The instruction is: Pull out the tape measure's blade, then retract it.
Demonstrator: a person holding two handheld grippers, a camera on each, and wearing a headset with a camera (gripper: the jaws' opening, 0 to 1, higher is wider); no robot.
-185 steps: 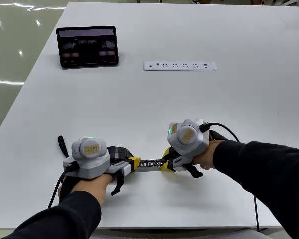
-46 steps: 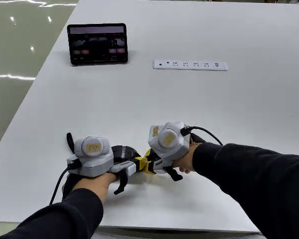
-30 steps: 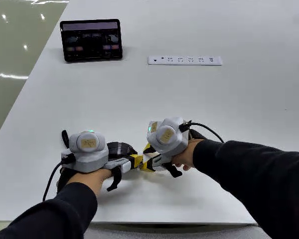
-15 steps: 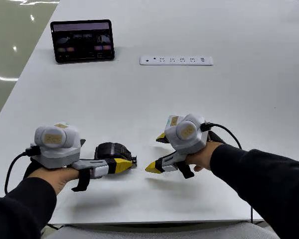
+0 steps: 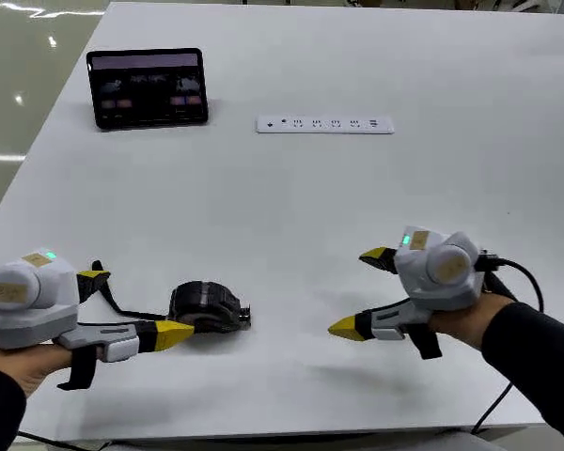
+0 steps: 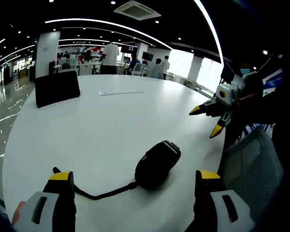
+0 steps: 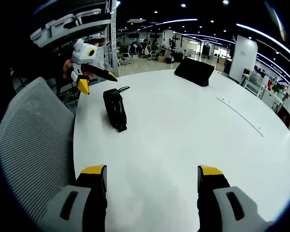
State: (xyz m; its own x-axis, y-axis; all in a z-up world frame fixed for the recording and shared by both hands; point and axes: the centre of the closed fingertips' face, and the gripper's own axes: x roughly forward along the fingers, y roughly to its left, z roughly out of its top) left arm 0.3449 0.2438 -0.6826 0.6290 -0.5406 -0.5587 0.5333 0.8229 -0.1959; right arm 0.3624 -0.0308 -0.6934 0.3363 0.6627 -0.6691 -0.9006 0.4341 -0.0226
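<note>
While both tongs are held released over the white tabletop [image 5: 310, 207], the black tape measure case [image 5: 207, 305] rests near the front edge with its blade wound in and the hook tab at its mouth. Left tongs [image 5: 133, 303]: jaws spread wide, the yellow tips just beside the case, on its left, gripping nothing. Right tongs [image 5: 359, 291]: jaws likewise apart and empty, well apart from the case, on its right. The head view gives the layout beyond: a dark rectangular tablet [image 5: 148, 87] propped at the far left and a flat white power strip [image 5: 324, 125] near the far centre. The left gripper view brings out the thin black wrist cord [image 6: 106, 192] trailing from the case between the jaws, a grey mesh chair back [image 6: 251, 164] past the tabletop edge, and people standing [image 6: 110, 55] in a lit hall behind. The right gripper view shows the case lengthwise, with the left tongs beyond it
</note>
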